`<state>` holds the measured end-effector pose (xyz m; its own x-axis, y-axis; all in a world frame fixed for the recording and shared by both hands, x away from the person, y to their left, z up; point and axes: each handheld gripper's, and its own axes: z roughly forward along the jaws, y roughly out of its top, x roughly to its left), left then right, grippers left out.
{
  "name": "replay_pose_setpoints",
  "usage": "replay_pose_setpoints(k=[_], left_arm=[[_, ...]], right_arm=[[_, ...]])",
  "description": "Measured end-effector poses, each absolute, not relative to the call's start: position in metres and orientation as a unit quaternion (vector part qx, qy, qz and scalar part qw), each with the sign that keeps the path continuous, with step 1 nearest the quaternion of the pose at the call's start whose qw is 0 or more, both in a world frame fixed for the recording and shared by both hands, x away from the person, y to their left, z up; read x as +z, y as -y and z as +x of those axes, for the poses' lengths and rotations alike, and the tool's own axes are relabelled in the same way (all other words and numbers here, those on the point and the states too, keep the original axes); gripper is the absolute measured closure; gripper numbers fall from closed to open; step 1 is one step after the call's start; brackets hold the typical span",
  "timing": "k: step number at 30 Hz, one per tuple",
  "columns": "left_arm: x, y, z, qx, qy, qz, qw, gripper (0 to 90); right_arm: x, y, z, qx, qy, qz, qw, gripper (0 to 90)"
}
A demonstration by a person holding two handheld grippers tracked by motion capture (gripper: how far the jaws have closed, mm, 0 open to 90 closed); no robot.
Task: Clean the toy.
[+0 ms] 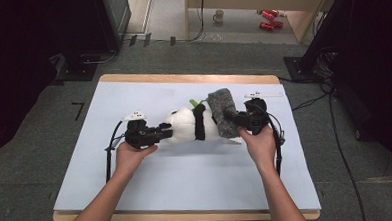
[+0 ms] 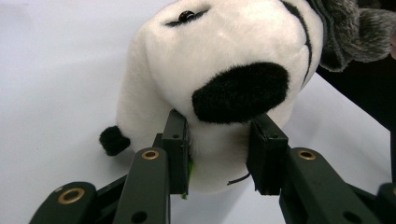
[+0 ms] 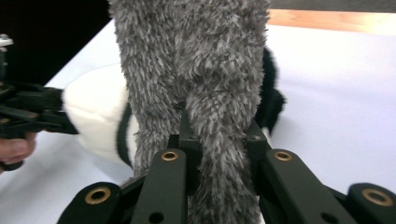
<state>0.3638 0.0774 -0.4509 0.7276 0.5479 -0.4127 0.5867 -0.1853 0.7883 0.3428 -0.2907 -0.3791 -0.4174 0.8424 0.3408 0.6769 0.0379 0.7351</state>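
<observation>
A stuffed panda (image 1: 189, 125) lies on its side near the middle of the pale blue table (image 1: 187, 181), its length running from left to right in the high view. The left gripper (image 1: 166, 132) comes at it from the left and is clamped on the white plush of one end. In the left gripper view the two black jaws press into the toy's fur (image 2: 219, 154) just below a black patch, with the pads dug in on either side (a small black eye shows near the top of that view, and a round black ear or paw sticks out at the lower left).

The right gripper (image 1: 234, 120) comes in from the right and grips a grey furry cloth (image 1: 223, 112), which drapes over the other end of the panda and stands up a little above it. In the right gripper view the jaws are closed tight on a bunched fold of the cloth (image 3: 219, 140), and the grey pile rises up between them, with the white and black of the toy (image 3: 100, 116) behind and to the left.

A bit of green (image 1: 196, 102) pokes out just beside the cloth at the panda's far side. Both hands (image 1: 133, 156) hold the grippers low over the table.
</observation>
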Motion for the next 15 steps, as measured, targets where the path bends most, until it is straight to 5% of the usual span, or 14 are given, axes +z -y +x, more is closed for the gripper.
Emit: replay_pose_setpoints(k=[5,15], left_arm=[[-0.451,-0.077,0.365,-0.024,-0.372,0.767,0.522,64.2],[-0.450,-0.074,0.362,-0.027,-0.375,0.763,0.526,64.0]], right_arm=[[-0.377,0.301,0.340,0.423,-0.714,0.542,0.129,77.4],[-0.354,0.281,0.329,0.465,-0.722,0.504,0.095,77.6]])
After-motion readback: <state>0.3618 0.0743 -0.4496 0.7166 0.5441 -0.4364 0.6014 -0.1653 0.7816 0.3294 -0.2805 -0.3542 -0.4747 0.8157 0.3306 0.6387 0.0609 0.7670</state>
